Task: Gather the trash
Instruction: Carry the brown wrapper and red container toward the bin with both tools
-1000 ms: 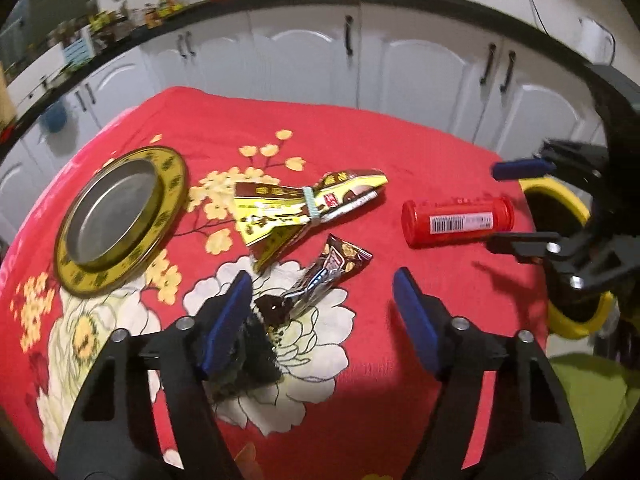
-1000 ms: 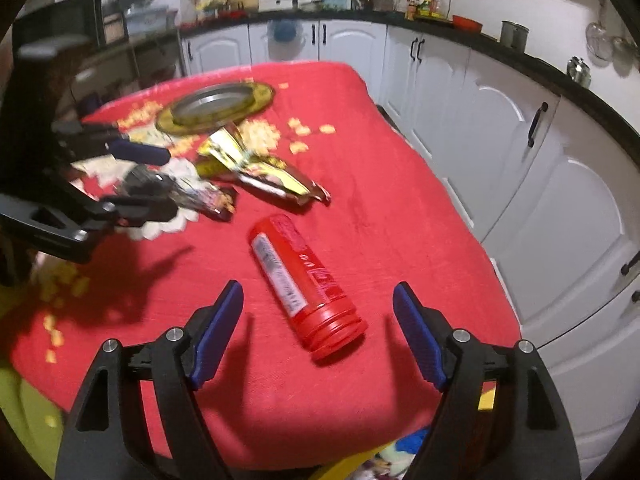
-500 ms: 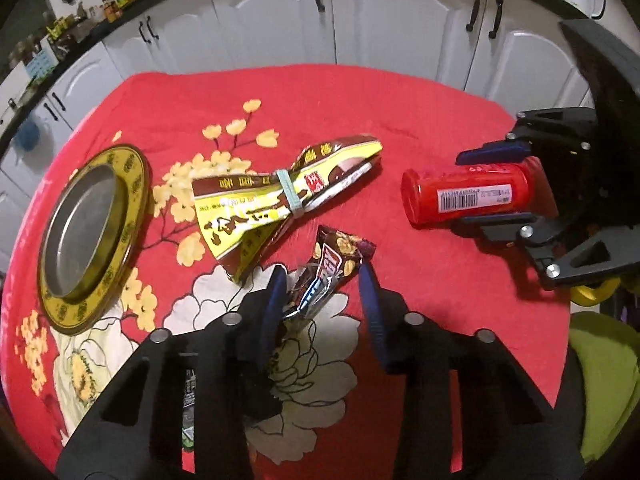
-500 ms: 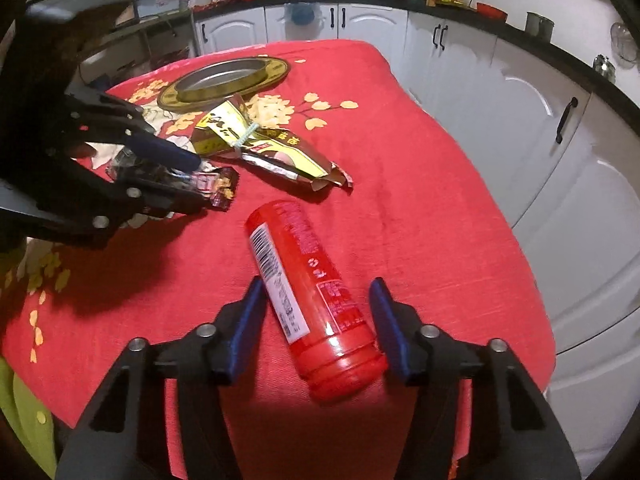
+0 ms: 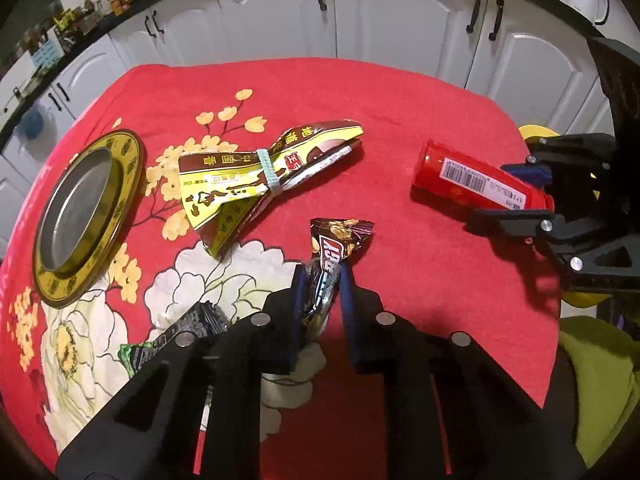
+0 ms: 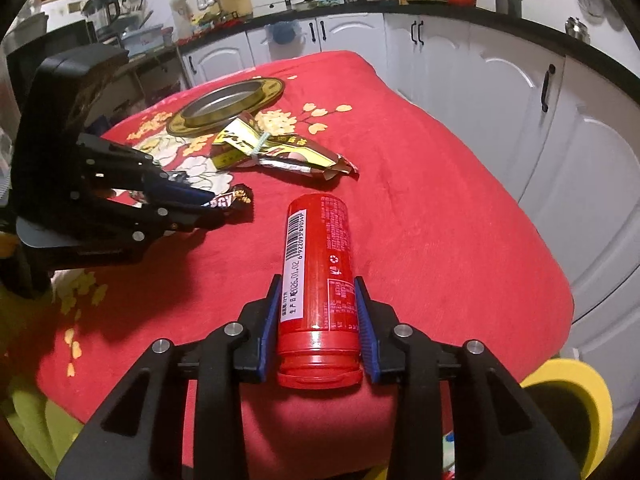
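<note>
My left gripper (image 5: 322, 280) is shut on a brown candy wrapper (image 5: 336, 244) on the red flowered tablecloth; it also shows in the right wrist view (image 6: 228, 202). My right gripper (image 6: 318, 296) is shut on a red tube (image 6: 318, 264) with a barcode, held near its cap end and lifted at the table's near edge. The tube also shows in the left wrist view (image 5: 476, 182). A yellow and brown snack bag (image 5: 256, 176) tied with a band lies mid-table, also in the right wrist view (image 6: 280, 152). A dark crumpled wrapper (image 5: 188, 328) lies by my left fingers.
A gold-rimmed metal plate (image 5: 80, 208) sits at the table's left, seen too in the right wrist view (image 6: 228, 102). A yellow bin (image 6: 568, 408) stands on the floor beside the table's edge. White cabinets (image 5: 400, 12) surround the table.
Both grippers closed: the left one shut on the brown candy wrapper, the right one shut on the red tube. Both moved forward over their objects.
</note>
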The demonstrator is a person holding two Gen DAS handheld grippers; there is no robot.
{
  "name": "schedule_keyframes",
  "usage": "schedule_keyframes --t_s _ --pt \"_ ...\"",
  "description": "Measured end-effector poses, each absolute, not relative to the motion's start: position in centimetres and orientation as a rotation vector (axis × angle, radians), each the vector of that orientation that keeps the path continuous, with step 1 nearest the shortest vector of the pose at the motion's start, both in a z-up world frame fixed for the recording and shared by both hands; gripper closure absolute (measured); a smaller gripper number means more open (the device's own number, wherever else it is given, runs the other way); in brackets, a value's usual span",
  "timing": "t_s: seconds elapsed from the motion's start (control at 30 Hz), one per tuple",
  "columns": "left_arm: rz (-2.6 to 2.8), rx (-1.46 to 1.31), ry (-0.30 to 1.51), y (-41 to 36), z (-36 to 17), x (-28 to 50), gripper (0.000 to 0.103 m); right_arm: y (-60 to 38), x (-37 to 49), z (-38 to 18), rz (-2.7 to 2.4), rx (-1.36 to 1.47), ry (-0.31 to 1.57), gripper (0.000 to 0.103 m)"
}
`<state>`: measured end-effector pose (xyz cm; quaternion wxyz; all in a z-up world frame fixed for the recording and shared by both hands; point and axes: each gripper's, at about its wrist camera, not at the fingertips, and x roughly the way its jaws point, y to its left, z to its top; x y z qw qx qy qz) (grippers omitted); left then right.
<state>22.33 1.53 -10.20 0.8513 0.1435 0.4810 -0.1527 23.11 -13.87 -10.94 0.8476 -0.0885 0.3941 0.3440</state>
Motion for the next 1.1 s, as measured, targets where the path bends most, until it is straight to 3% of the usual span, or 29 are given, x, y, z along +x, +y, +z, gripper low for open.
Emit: schedule_keyframes --t_s 1.1 --pt "-0.279 -0.002 0.732 5.0 -1.5 14.0 0.097 -15.9 15.3 -4.3 0.717 -0.08 0.69 0.071"
